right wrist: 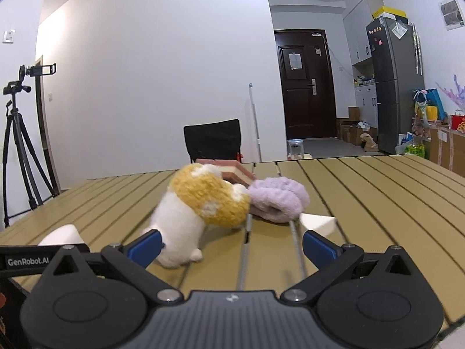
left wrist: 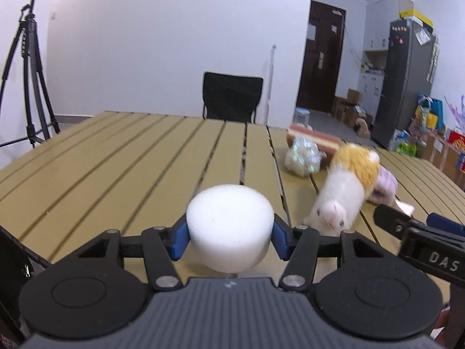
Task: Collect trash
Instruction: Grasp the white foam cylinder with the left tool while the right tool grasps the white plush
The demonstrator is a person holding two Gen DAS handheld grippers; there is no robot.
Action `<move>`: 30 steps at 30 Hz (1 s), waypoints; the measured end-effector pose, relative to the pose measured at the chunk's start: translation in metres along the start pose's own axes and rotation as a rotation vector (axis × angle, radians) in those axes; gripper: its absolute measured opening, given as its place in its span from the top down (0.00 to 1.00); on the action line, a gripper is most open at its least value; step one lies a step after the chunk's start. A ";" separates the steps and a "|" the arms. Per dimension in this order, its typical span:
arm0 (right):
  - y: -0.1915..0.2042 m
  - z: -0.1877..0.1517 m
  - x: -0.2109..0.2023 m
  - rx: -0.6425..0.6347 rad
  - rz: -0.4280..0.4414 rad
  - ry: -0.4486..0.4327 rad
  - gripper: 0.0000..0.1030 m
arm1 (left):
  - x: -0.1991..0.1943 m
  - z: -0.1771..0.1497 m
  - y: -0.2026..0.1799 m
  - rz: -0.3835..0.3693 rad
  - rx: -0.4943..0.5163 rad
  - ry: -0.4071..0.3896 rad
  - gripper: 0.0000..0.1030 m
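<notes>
Gripping a white foam puck [left wrist: 229, 226], the left gripper [left wrist: 230, 237] has its blue pads [left wrist: 180, 240] pressed against the puck's two sides, jaws at a middling width. The puck sits between the fingers, above the slatted tan table [left wrist: 116, 163], its flat top facing up.

To its right in the left wrist view lies a plush toy [left wrist: 345, 192], white with a yellow knitted top, tipped on its side with the face toward the camera. Behind the toy is a lilac fluffy thing [left wrist: 386, 184], touching it. Farther back sits a crumpled shiny wrapper [left wrist: 302, 155], just beside a brown and pink box [left wrist: 315, 139]. A small white wedge [left wrist: 405, 206] pokes out behind the right gripper, whose black finger [left wrist: 391, 221] enters from the right edge.

The right gripper [right wrist: 232, 247] stands wide, nothing pressed between its pads. Its left pad [right wrist: 145, 247] is just beside the toy's [right wrist: 200, 206] white body; whether it touches I cannot tell. The right pad [right wrist: 319, 248] is clear of everything. The lilac thing [right wrist: 279, 200] lies beyond, against the toy, with the box [right wrist: 235, 173] behind both. The white wedge [right wrist: 318, 222] rests on the table [right wrist: 377, 197] just past the right pad. At the left edge of the right wrist view a bit of the white puck [right wrist: 62, 235] shows above the left gripper's body.

A black chair [left wrist: 232, 99] stands at the table's far side, and a tripod [left wrist: 29, 67] stands at the left.
</notes>
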State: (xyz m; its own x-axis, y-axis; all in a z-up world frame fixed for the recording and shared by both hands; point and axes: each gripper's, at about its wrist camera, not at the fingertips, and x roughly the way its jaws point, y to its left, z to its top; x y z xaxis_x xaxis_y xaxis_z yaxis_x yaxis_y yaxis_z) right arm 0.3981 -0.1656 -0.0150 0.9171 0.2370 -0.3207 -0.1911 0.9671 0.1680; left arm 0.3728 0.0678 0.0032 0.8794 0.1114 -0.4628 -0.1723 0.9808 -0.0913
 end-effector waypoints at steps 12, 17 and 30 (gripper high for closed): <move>0.032 0.020 0.060 0.085 0.001 0.066 0.00 | 0.021 0.020 0.015 0.104 -0.044 -0.034 0.44; 0.036 0.028 0.085 0.131 0.001 0.129 0.00 | 0.029 0.020 0.014 0.116 -0.050 -0.025 0.44; 0.033 0.026 0.116 0.162 -0.039 0.194 0.06 | 0.031 0.015 0.007 0.124 -0.012 -0.024 0.44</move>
State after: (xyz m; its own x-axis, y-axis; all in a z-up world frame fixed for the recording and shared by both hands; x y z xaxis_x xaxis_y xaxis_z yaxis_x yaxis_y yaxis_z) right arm 0.5075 -0.1081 -0.0224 0.8352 0.2286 -0.5002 -0.0841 0.9519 0.2946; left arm 0.4052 0.0809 0.0010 0.8614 0.2358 -0.4498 -0.2855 0.9573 -0.0448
